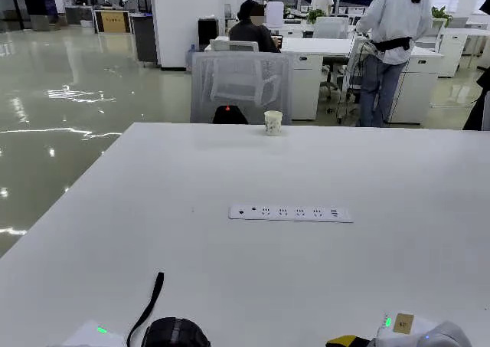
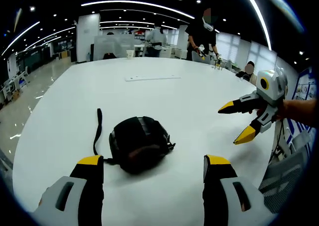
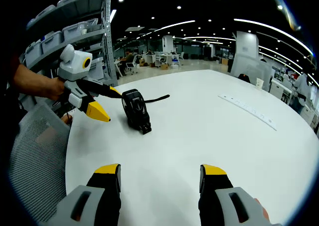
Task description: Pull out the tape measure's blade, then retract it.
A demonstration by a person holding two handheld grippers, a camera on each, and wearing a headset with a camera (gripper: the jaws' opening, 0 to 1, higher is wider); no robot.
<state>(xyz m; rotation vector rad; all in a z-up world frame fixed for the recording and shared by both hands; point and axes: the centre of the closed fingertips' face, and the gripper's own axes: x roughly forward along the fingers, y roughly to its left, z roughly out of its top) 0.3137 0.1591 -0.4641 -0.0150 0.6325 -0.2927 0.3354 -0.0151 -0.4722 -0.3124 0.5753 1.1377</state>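
Head view: black tape measure (image 1: pixel 175 333), cut off at tabletop (image 1: pixel 306 270) near edge; strap (image 1: pixel 147 307) alongside. Left tongs (image 2: pixel 153 162): wide open, empty, tape measure just ahead. Right tongs (image 3: pixel 160 170): wide open, empty, apart from it. Blade state indiscernible.

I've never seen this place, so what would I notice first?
A black tape measure with a strap lies on the white table, near the person's edge. The left gripper, open with yellow-tipped fingers, points at it up close, and the open right gripper hangs to one side. A white power strip lies mid-table.
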